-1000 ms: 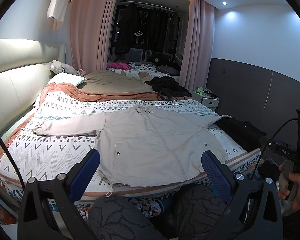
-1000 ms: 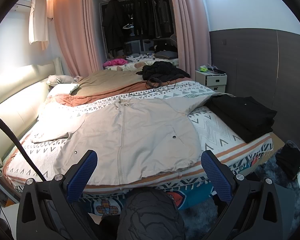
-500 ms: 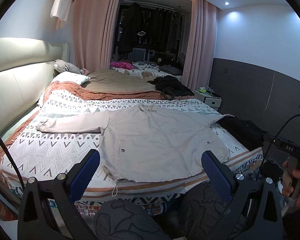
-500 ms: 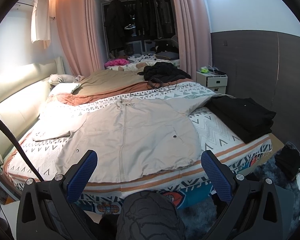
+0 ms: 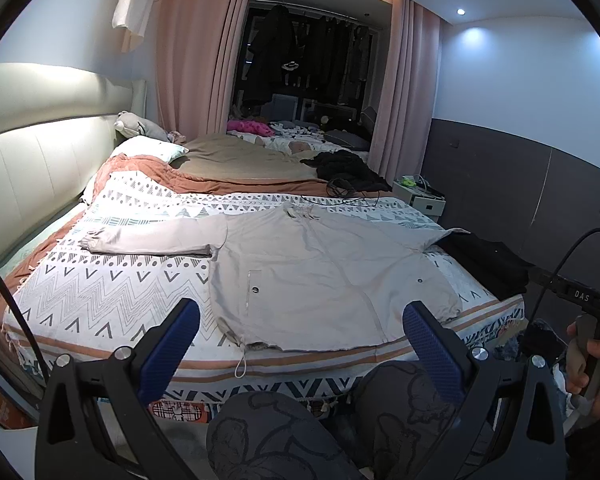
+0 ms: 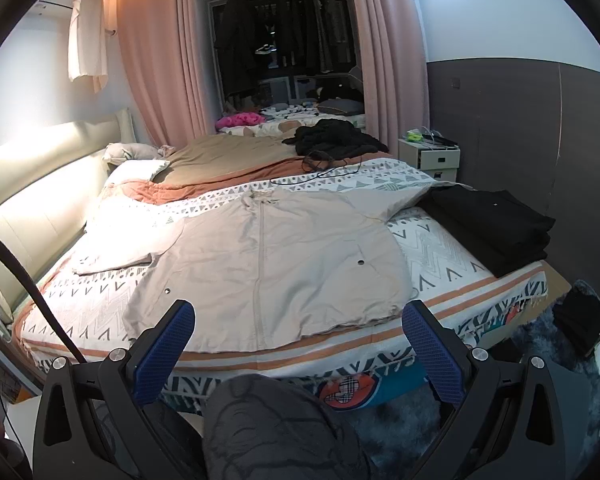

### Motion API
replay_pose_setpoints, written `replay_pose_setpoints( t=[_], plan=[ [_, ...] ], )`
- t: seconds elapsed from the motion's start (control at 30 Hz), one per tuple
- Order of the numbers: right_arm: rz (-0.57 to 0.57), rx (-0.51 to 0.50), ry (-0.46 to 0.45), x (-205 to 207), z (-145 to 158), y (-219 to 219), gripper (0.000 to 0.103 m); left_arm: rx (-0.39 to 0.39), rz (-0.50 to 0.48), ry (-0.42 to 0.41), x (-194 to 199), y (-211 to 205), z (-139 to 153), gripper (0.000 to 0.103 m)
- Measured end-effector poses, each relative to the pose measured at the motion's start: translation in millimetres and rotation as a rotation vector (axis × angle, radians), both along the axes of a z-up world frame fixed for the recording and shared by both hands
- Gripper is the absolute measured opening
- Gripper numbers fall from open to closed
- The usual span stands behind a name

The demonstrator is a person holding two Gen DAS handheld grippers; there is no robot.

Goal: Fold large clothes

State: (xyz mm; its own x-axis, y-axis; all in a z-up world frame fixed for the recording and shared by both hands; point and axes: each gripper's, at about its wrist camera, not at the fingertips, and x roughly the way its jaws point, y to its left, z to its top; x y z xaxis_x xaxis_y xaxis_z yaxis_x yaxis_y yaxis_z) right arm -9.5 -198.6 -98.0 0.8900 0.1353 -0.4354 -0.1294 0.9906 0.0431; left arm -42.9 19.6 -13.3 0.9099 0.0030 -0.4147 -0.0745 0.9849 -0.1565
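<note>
Beige jacket [image 5: 320, 276] on white zigzag-patterned bedspread [image 5: 112, 292]; folded black clothes [image 6: 496, 224]; pink curtains [image 5: 192, 60].

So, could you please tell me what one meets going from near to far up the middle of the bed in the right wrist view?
Beige jacket → patterned bedspread → brown quilt → pile of dark clothes → pink curtains.

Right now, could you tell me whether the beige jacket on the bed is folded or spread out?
Spread out: the beige jacket lies flat, one sleeve extended sideways.

Home bedroom, bed [image 5: 100, 296], curtains [image 6: 156, 60], nightstand [image 6: 428, 156]
</note>
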Motion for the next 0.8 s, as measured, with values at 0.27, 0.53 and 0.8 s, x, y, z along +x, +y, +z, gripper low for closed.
replay_pose_setpoints(
  t=[0.27,0.53,0.8],
  plan=[
    [0.046,-0.006,-0.001,10.9,-1.2,11.0,0.103,-0.014,0.044,0.016,-2.0,18.9,-6.8,0.103],
    [0.123,0.014,0.021,53.5,-9.3,23.7,0.103,-0.019,0.141,0.047,13.1,44.5,-14.5,0.103],
    [0.201,0.017,0.025,114.5,-4.4,37.8,0.103,-0.052,0.244,0.072,46.9,80.9,-18.0,0.103]
  ],
)
